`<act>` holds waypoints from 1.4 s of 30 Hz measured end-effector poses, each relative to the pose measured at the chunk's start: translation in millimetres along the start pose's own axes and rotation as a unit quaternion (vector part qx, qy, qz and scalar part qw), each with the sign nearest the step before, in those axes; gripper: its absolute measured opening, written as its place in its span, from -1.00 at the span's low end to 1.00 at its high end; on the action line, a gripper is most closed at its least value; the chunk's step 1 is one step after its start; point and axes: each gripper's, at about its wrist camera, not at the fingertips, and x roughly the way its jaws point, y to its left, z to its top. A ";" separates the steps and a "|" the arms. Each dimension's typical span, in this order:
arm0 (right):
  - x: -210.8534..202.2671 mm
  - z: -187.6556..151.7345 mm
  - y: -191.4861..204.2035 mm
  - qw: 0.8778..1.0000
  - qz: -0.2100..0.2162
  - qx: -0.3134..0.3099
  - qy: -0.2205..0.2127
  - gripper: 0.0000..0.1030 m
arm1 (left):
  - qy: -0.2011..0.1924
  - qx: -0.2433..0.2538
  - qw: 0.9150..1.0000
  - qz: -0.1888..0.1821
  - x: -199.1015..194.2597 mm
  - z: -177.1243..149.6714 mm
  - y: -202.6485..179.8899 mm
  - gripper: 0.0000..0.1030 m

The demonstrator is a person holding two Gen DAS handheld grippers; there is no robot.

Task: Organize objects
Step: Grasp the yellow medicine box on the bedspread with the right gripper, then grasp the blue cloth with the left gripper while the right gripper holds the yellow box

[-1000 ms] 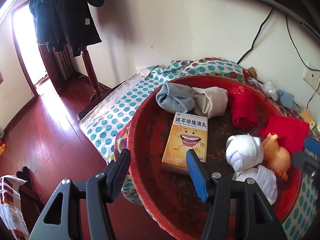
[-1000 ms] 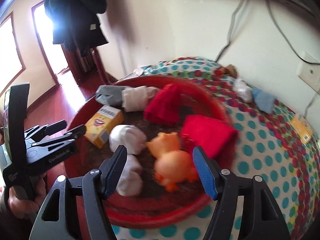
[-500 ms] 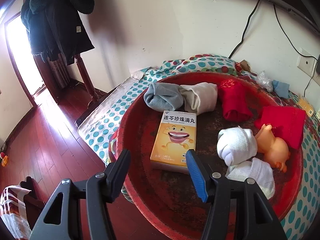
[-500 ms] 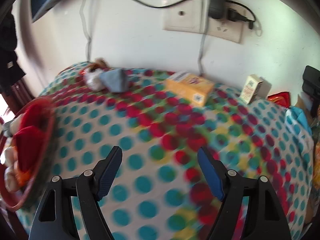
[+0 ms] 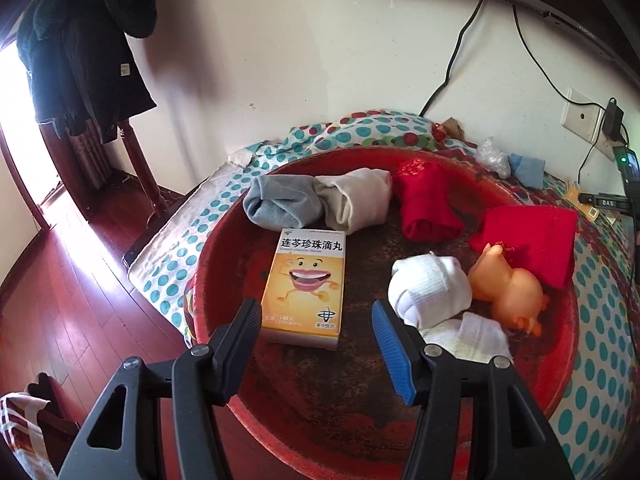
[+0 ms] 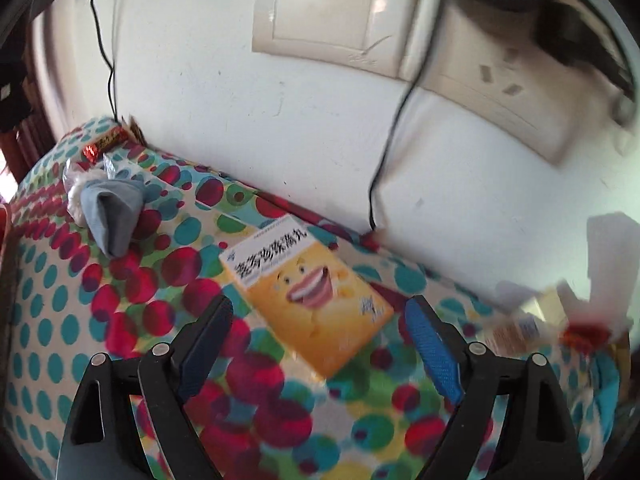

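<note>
A round red tray point(image 5: 400, 416) holds a yellow medicine box point(image 5: 306, 282), grey point(image 5: 280, 206), beige point(image 5: 354, 200) and white point(image 5: 428, 290) rolled socks, red cloths point(image 5: 430, 206), and an orange toy duck point(image 5: 508, 288). My left gripper point(image 5: 316, 330) is open and empty, just short of the box's near end. In the right wrist view a second yellow medicine box point(image 6: 306, 294) lies flat on the polka-dot cloth point(image 6: 60, 320) near the wall. My right gripper point(image 6: 320, 344) is open, with the box lying just beyond its fingertips.
A blue-grey rolled sock point(image 6: 112, 208) and a plastic wrapper point(image 6: 76, 188) lie left of the second box. Wall sockets point(image 6: 332, 12) and cables are close behind it. Small blurred boxes point(image 6: 520, 328) sit to the right. A coat stand point(image 5: 80, 52) rises left of the table.
My right gripper has swung away from the tray and closed in on the second yellow box by the wall. My left gripper has shifted slightly right and nearer to the tray's box.
</note>
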 end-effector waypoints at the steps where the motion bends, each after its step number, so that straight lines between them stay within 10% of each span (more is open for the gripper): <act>1: 5.9 2.8 1.2 1.000 -0.002 -0.010 0.005 0.72 | 0.005 0.001 1.000 0.001 -0.2 3.4 -1.1 0.15; 11: 5.5 -16.1 4.2 0.998 0.038 0.051 -0.002 -0.06 | -0.011 0.049 0.998 -0.027 -11.7 59.4 -63.0 0.18; 25: -73.7 -111.8 50.3 0.993 0.023 0.118 -0.011 -0.06 | -0.016 0.156 0.978 -0.135 28.2 131.3 -240.3 0.24; 30: -77.1 -112.4 54.3 0.993 0.017 0.116 -0.008 -0.05 | 0.044 0.192 0.967 -0.161 76.1 155.0 -290.8 0.25; 42: -75.4 -111.9 54.9 0.993 0.012 0.113 -0.005 0.01 | 0.119 0.200 0.968 -0.095 180.4 205.4 -332.7 0.25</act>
